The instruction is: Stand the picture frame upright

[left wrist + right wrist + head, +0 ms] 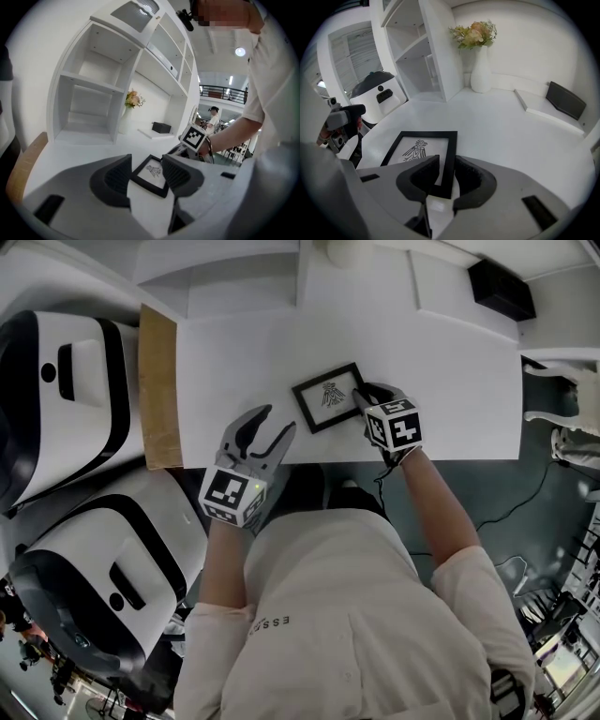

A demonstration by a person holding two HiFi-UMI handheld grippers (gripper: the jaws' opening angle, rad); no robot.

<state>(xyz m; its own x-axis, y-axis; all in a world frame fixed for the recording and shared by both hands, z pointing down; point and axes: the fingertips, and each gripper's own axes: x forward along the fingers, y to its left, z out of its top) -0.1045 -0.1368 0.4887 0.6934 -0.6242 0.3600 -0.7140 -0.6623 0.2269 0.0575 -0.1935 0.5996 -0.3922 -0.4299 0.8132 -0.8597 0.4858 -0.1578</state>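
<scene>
Looking down from the head view, closest in is the person's pale short-sleeved shirt (337,615), with both forearms reaching forward. The left gripper (275,421) hovers at the near edge of the white tabletop (450,381). Its fingers are spread wide with nothing held between them, and its own view just shows the frame further off through the gap.

A bit further in, the right gripper (364,397) sits at the right side of the black rectangular picture frame (328,397), which has a bird drawing in it. That frame lies flat and face up on the tabletop, near the front edge. The right gripper's fingers are set narrow, one either side of the frame's side bar close to its near corner, pads right up against it as far as I can see.

Off to the left, a brown board strip (159,385) runs along the tabletop's end, with two big white-and-black machines (66,390) beside it. At the back are a white vase of flowers (480,70), a black box (502,289) on a ledge, and white shelving (93,93).
</scene>
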